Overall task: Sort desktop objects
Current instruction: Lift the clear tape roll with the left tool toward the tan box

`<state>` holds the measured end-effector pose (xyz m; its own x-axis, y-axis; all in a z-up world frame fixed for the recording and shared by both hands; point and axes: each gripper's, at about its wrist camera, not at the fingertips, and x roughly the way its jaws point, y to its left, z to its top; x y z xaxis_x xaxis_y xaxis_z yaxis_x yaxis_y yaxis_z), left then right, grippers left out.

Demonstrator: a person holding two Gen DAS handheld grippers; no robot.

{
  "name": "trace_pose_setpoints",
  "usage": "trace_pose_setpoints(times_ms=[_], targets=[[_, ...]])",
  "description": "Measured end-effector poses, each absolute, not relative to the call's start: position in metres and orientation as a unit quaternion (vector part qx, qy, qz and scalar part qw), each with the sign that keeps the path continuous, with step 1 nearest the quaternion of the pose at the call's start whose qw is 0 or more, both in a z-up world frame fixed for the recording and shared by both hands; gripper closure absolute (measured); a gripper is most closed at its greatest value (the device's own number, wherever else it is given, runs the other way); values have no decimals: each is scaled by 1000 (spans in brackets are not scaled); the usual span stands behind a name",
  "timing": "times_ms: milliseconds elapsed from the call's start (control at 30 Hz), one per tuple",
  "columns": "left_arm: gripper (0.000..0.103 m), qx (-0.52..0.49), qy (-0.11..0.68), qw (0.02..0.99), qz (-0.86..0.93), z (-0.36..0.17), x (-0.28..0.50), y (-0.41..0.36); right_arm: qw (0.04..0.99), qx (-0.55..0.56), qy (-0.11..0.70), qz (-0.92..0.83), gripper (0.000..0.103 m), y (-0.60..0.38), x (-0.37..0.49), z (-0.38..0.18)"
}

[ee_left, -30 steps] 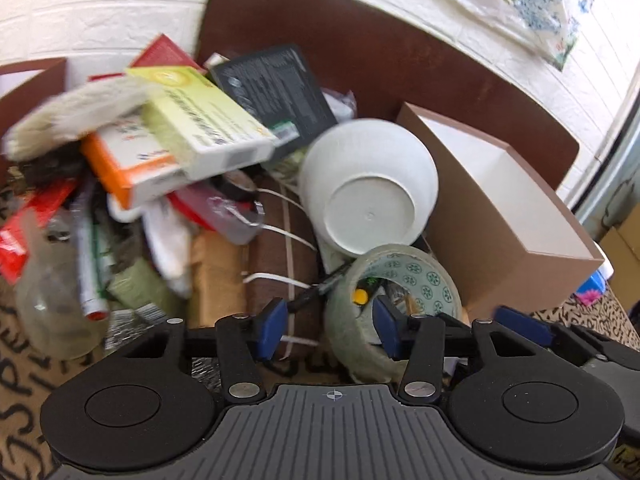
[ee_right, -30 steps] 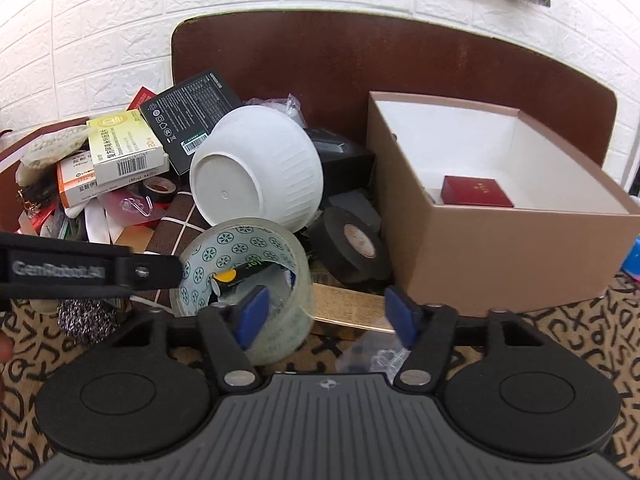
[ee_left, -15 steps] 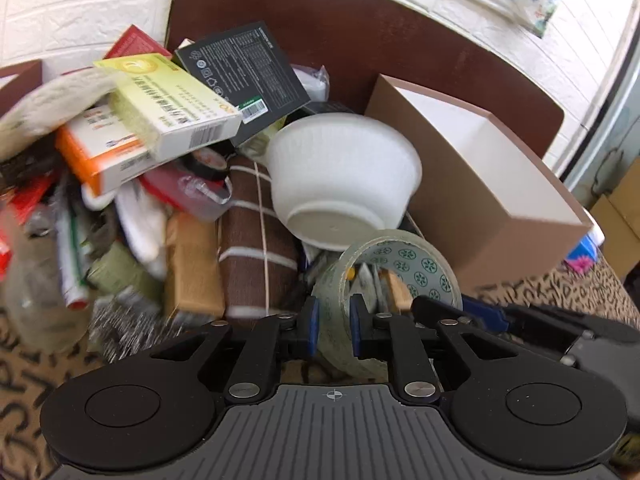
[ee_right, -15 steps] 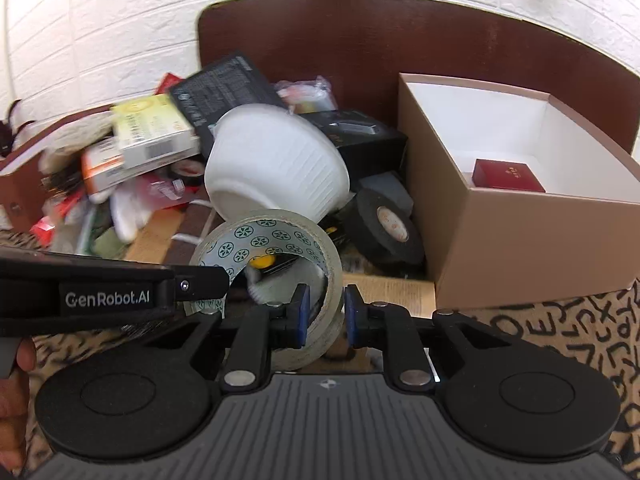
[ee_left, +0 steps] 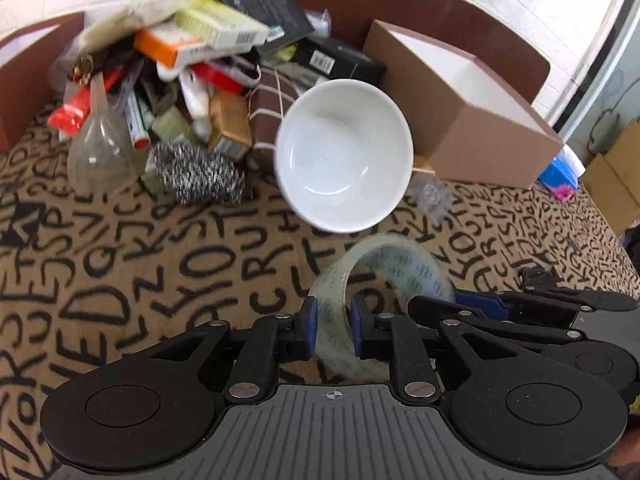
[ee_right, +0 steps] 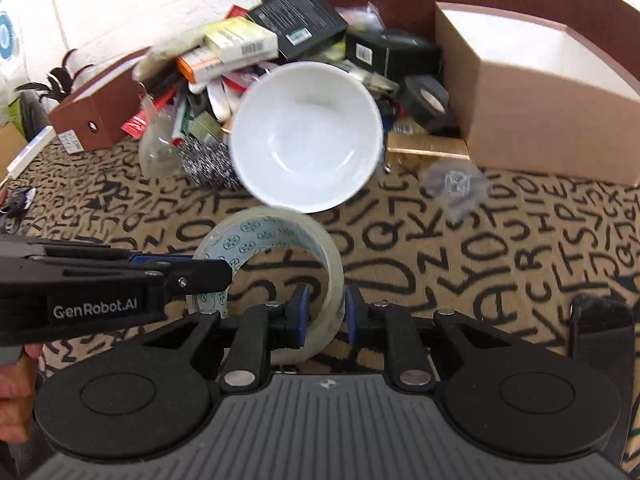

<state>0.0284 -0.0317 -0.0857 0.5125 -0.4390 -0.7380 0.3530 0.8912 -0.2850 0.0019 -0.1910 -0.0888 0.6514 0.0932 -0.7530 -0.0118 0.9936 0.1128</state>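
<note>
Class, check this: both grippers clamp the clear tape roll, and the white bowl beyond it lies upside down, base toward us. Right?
Not quite. Both the left gripper and right gripper do clamp the tape roll, but the white bowl shows its open inside, not its base; the right wrist view shows this plainly.

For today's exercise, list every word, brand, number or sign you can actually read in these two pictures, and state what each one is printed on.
"GenRobot.AI": white lettering on the side of the left gripper, seen in the right wrist view.
Scattered capital letters such as "Q", "Z", "U", "D": pattern on the tablecloth; they form no words.
Print and barcodes on the black box and the yellow-green carton: too blurred to read.
</note>
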Motion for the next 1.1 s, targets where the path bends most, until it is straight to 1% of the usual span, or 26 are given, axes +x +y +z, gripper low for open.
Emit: trace_pose_setpoints(times_ms=[33, 67, 200, 233, 267, 333, 367, 400, 433, 500, 567, 633, 667, 733, 767, 800, 900, 1000, 1100], targets=[[64, -49, 433, 871, -225, -86, 27, -32, 910, 44, 412, 26, 79, -189, 1, -88], [56, -44, 426, 877, -219, -85, 26, -32, 913, 40, 406, 24, 76, -188, 0, -87], [42, -14, 408, 891, -200, -85, 27, -36, 918, 25, 396, 7, 75, -187, 2, -85], [36, -17, 410, 892, -192, -86, 28, -35, 917, 27, 397, 5, 76, -188, 3, -86], [35, -20, 412, 892, -186, -88, 30, -34, 917, 31, 398, 4, 76, -190, 4, -87], [38, -19, 420, 887, -190, -93, 33, -34, 915, 38, 401, 3, 75, -191, 5, -91], [64, -17, 427, 883, -193, -96, 35, -35, 914, 40, 404, 2, 75, -191, 6, -92], [77, -20, 434, 877, -204, -99, 36, -35, 913, 44, 406, 4, 74, -191, 6, -94], [86, -30, 440, 871, -215, -100, 37, -35, 912, 50, 407, 7, 73, -191, 6, -94], [84, -32, 440, 872, -214, -99, 37, -36, 911, 52, 410, 7, 73, -190, 8, -96], [67, -15, 436, 874, -214, -99, 36, -41, 909, 52, 414, 1, 73, -190, 12, -97], [60, -8, 433, 877, -209, -100, 35, -42, 909, 53, 414, -2, 73, -190, 13, -98], [60, -9, 435, 876, -210, -100, 36, -42, 908, 54, 415, -3, 73, -190, 14, -99], [63, -13, 437, 874, -211, -102, 38, -41, 907, 57, 417, -6, 73, -191, 15, -100], [81, -11, 439, 873, -212, -103, 38, -42, 906, 61, 418, -6, 73, -192, 15, -101], [87, -8, 441, 871, -217, -104, 39, -44, 906, 64, 419, -5, 73, -192, 16, -102], [87, 1, 442, 871, -216, -103, 39, -46, 905, 69, 421, -4, 73, -193, 18, -104], [84, -7, 444, 870, -216, -105, 42, -46, 902, 77, 425, 4, 78, -194, 21, -105], [84, -16, 450, 867, -215, -109, 45, -46, 900, 80, 429, 8, 80, -195, 24, -107]])
